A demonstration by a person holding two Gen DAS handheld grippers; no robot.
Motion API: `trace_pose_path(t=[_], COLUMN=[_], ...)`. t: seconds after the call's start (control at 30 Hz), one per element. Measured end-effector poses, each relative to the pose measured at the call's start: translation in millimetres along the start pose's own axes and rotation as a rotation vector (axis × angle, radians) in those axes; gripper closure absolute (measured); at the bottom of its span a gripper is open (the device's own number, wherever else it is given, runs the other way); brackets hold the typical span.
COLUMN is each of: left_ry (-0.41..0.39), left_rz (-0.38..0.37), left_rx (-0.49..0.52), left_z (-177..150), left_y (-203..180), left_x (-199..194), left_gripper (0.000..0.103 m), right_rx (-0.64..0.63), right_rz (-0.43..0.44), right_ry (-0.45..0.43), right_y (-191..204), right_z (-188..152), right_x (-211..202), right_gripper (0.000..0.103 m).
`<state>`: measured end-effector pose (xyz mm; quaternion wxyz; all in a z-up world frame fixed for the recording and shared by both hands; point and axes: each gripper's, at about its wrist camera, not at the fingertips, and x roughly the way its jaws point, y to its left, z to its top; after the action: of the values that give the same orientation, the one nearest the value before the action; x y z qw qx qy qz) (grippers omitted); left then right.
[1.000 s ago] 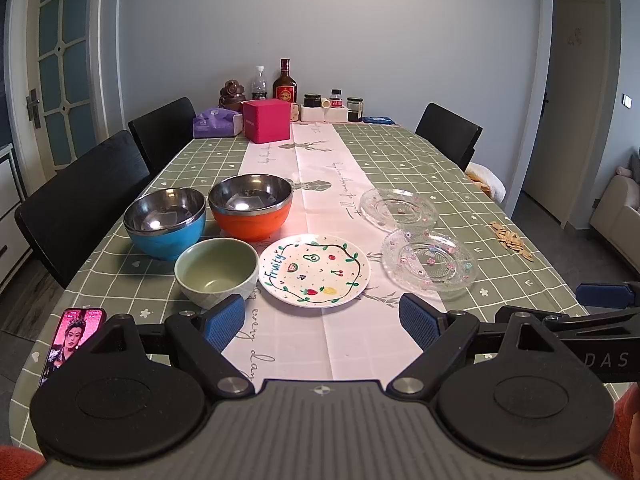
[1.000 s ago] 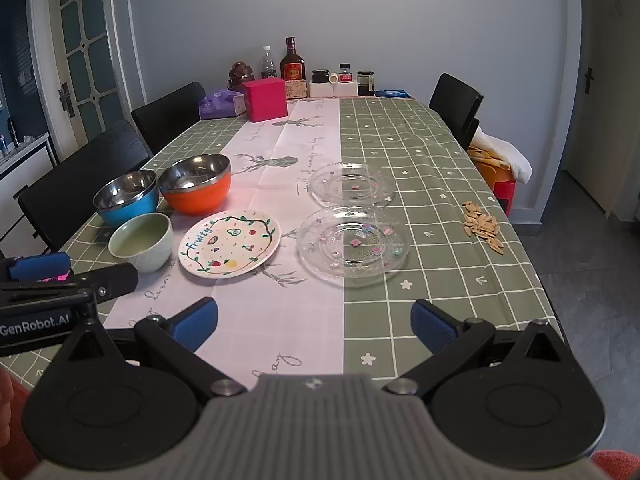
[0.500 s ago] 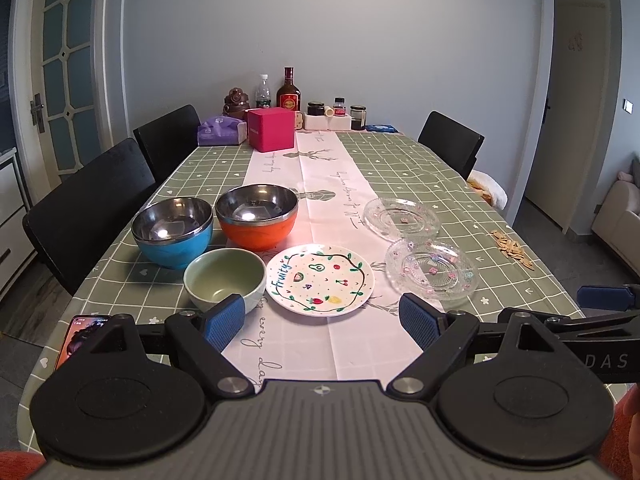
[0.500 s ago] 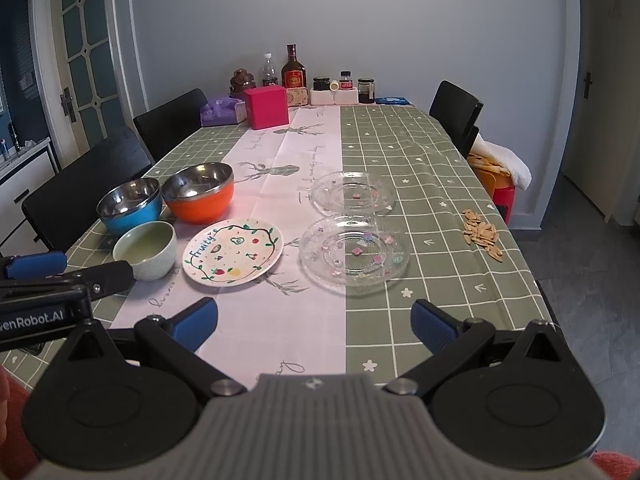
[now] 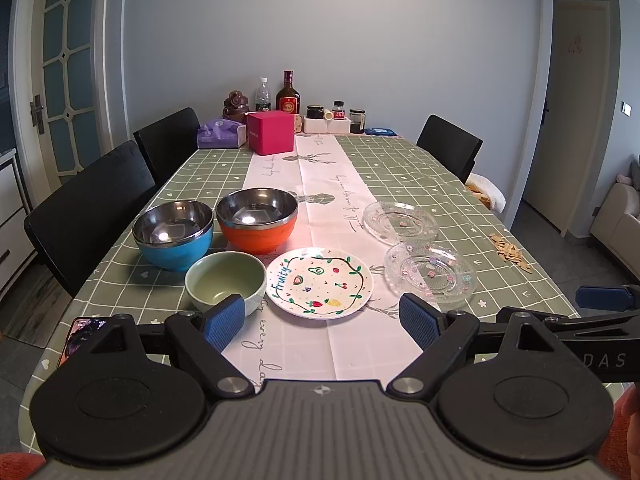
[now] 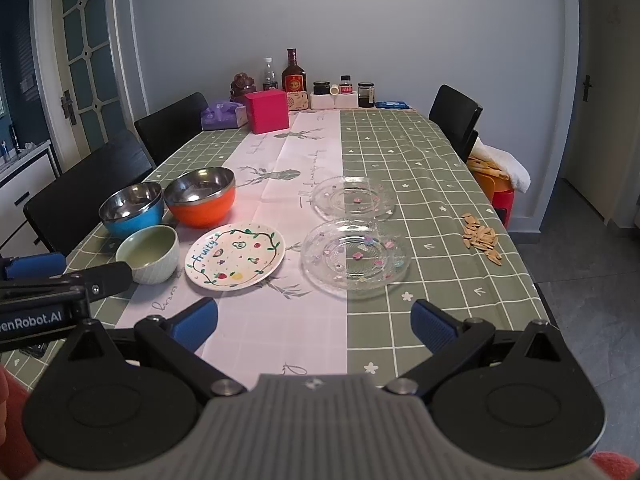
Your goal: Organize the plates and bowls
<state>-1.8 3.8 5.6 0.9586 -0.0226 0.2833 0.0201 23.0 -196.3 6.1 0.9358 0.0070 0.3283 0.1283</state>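
Observation:
On the checked green table stand a blue steel bowl [image 5: 174,234], an orange steel bowl [image 5: 257,219] and a small pale green bowl [image 5: 226,281]. To their right lie a white painted plate [image 5: 319,281] and two clear glass plates, one near [image 5: 430,274] and one farther back [image 5: 400,222]. My left gripper [image 5: 322,318] hangs open above the table's near edge, short of the green bowl and the painted plate. Open as well, my right gripper [image 6: 314,318] is in front of the near glass plate [image 6: 355,255]. Neither holds anything.
A phone [image 5: 80,334] lies at the near left corner. Seeds [image 6: 482,238] are scattered by the right edge. A pink box [image 5: 270,133], a tissue pack, bottles and jars crowd the far end. Black chairs [image 5: 86,204] line both sides.
Both grippers have pulled back and tilted upward, so the dishes sit farther away and lower in both views. Nothing on the table has moved.

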Motion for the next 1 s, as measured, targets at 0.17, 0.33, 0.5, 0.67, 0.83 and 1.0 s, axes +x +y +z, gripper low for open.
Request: trace_pose_path(t=[0.17,0.33,0.5,0.67,0.83,1.0], left_ry=[0.0,0.001,0.023,0.062,0.12,0.173], left_rz=[0.0,0.0,-0.009,-0.066,-0.176,-0.309], left_rx=[-0.002,-0.003,-0.002,-0.032,-0.04,-0.047], left_z=[0,1,-1,-6,-7,1], left_y=[0,0,4,14,16,5], left_x=[0,-1,4,17,39,61], left_gripper=[0.001,0.001,0.005,0.023,0.039,0.078], right_rx=[0.0,-0.001,-0.004,0.041,0.023,0.027], right_rz=[0.001,0.002,0.041,0.108,0.104,0.106], right_ry=[0.0,0.001,-0.011,0.012,0.024,0.082], right_y=[0,0,0,-9,-14,-27], right_z=[0,0,-4,-11,-12,-3], right_x=[0,0,4,19,38,66], right_gripper=[0.003,0.003,0.003,0.003,0.006,0.028])
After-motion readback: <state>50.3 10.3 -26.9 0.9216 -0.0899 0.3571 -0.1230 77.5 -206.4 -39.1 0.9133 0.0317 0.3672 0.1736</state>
